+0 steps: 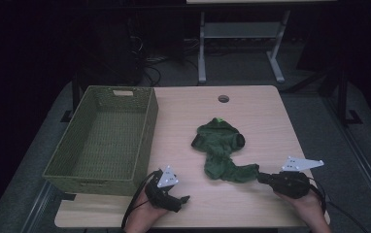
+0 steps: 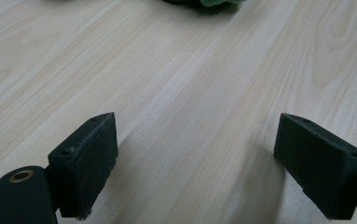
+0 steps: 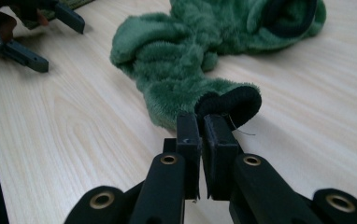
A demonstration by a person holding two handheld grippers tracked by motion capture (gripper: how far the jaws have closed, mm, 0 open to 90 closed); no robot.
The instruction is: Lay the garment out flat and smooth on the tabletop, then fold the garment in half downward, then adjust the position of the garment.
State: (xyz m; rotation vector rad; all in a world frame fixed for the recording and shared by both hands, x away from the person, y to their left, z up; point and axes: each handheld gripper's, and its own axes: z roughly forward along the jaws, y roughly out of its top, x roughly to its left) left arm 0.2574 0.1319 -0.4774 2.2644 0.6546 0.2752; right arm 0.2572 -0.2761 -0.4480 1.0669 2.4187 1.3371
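The right tongs (image 3: 200, 122) are pinching the black cuff of the green garment (image 1: 220, 150) lying mid-table near the front edge; lifting slowly should keep that thin hold. Left tongs (image 2: 195, 163) are gaping empty.

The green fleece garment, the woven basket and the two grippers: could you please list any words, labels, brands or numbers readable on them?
None can be read.
The green fleece garment has a small bright green tab at its far end, too small to read.
The woven basket has a pale tag on its far rim, too blurred to read.
The left gripper and right gripper show no lettering.
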